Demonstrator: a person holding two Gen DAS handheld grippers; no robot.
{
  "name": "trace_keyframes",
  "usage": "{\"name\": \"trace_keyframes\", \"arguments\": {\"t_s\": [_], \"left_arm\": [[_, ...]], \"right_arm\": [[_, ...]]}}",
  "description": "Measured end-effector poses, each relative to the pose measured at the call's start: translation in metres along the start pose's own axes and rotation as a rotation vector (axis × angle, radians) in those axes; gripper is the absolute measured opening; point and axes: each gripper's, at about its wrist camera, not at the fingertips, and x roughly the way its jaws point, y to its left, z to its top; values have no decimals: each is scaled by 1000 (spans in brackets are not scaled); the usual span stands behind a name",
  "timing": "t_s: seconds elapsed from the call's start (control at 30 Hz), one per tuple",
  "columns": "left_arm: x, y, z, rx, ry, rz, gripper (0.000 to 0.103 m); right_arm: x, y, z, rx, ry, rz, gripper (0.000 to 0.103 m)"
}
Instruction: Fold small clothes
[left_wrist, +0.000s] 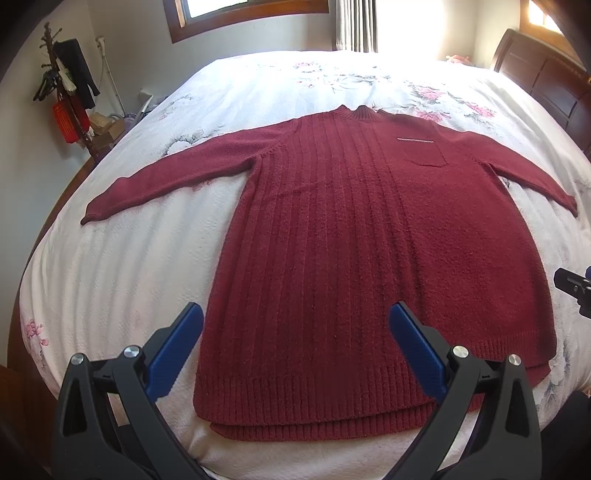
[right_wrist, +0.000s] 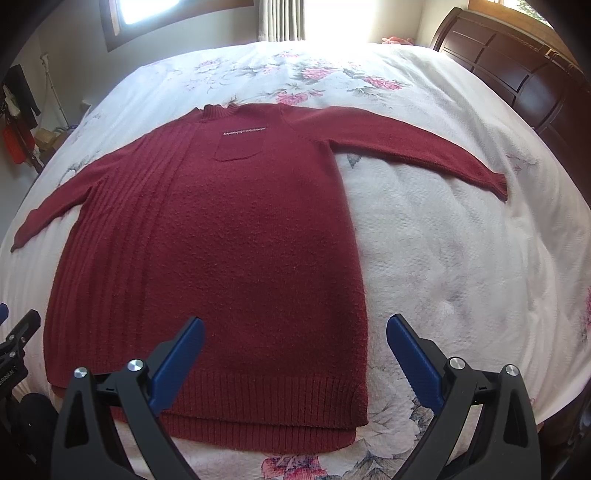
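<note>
Both claws (left_wrist: 295, 314) (right_wrist: 295, 328) agape above flat red sweater (left_wrist: 351, 240).

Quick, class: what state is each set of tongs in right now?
Left tongs: open, holding nothing, above the sweater.
Right tongs: open, holding nothing.

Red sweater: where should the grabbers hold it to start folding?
Probably the sleeve cuffs. The sweater lies flat, sleeves spread. The open left gripper could take the left cuff from outside, the open right gripper the right cuff, folding each inward.
</note>
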Motion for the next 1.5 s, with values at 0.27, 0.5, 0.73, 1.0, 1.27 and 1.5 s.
{"name": "trace_keyframes", "arguments": {"t_s": [0.27,0.5,0.73,1.0,1.27,1.5], "left_arm": [[0,-2,0,6,2,3,100],[1,-3,-1,10,6,5,100],[2,-3,-1,12,6,6,100],[9,-6,3,20,2,4,100],[49,-41,61,29,19,-51,100],[77,-116,153,67,-78,-73,100]], "right_arm": [[-1,-2,2,-1,-3,-1,99],[-1,-2,2,0,-3,-1,99],[-1,-4,2,1,-5,-1,99],[1,-6,5,4,-11,2,99],[30,-84,53,92,-27,29,99],[65,-232,132,274,-18,-96,99]]}}
